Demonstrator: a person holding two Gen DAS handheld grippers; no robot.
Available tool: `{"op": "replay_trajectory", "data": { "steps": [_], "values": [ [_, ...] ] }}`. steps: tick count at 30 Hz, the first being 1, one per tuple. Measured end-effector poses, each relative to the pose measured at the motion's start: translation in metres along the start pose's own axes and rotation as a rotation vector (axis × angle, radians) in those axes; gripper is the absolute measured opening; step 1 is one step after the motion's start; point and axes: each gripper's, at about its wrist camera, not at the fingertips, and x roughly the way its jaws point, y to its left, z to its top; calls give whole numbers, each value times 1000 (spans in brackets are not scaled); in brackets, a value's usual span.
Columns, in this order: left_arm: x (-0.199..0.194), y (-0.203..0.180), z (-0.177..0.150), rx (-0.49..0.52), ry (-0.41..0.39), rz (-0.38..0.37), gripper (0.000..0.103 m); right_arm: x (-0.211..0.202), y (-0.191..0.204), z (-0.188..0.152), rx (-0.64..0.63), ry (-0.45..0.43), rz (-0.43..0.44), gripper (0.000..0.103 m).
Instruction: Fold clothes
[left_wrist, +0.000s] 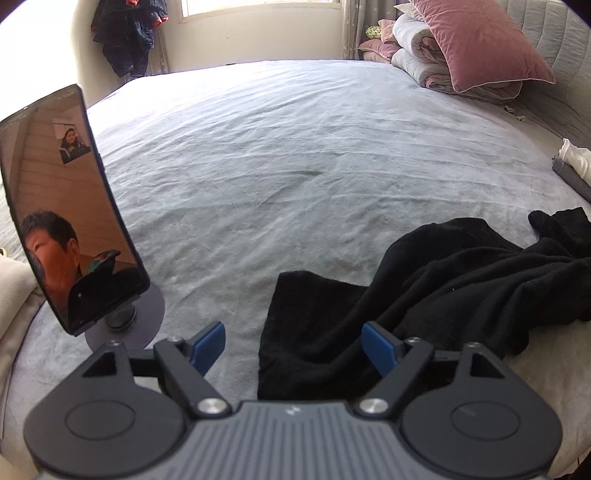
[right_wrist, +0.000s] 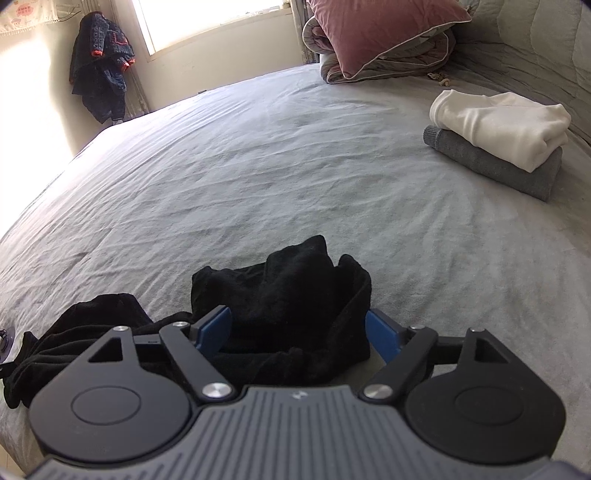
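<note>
Black garment (right_wrist: 280, 295) lies crumpled between both grippers' spread jaws, phone stand (left_wrist: 125, 321) left, folded clothes (right_wrist: 502, 140) right.

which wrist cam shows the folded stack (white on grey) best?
Right wrist. The folded stack sits whole at right on the bed, the white garment on top of the grey one. The left wrist view catches only a sliver of it at the right edge, cut off by the frame.
</note>
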Motion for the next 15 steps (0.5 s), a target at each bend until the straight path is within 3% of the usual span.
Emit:
{"op": "replay_trajectory", "data": {
  "steps": [7,15],
  "values": [
    [18,-22,26,30,-42,-76,82,8,26,13,-82,-32,37,83],
    [52,-60,52,62,-44,-175,73,37,53,21,-147,-26,95,83]
  ]
}}
